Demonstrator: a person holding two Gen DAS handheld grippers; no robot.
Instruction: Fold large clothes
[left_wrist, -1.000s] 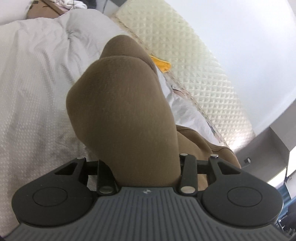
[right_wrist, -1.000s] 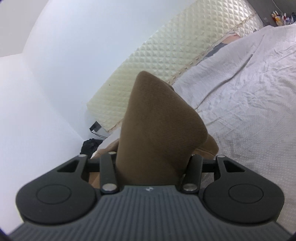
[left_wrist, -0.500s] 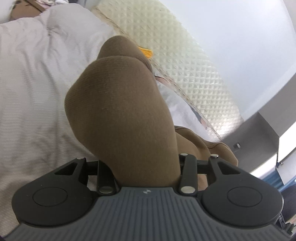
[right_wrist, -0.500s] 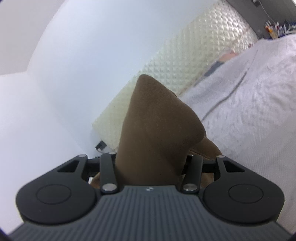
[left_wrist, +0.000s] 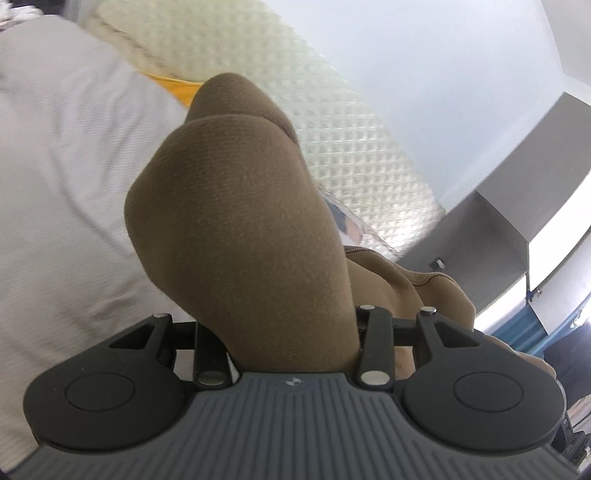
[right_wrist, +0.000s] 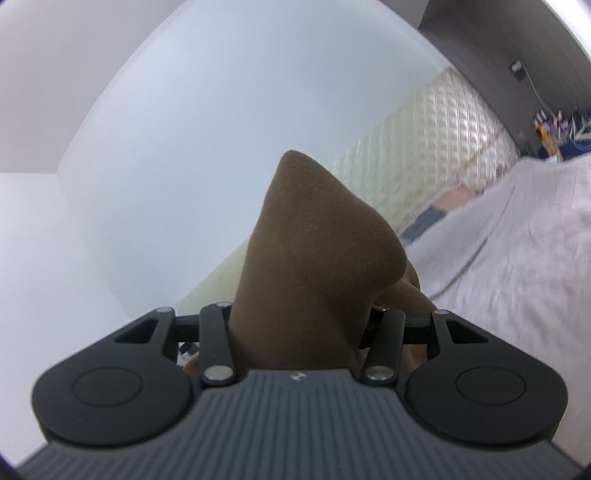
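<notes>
Each gripper was clamped, jaws partly apart, on a bunched fold of the brown garment (left_wrist: 240, 229): the left gripper (left_wrist: 284, 332) above the white bedspread (left_wrist: 62, 177), the right gripper (right_wrist: 299, 325) facing the wall (fingertips hidden by cloth).

The brown garment (left_wrist: 240, 221) is a matt, fine-ribbed knit cloth. The bed cover (left_wrist: 66, 166) is pale woven cloth with a tiny dotted texture. The headboard (left_wrist: 354, 155) looks padded, cream, diamond-quilted, slightly shiny. Gripper bodies are matt black plastic, ribbed grey tops, shiny metal pins.
</notes>
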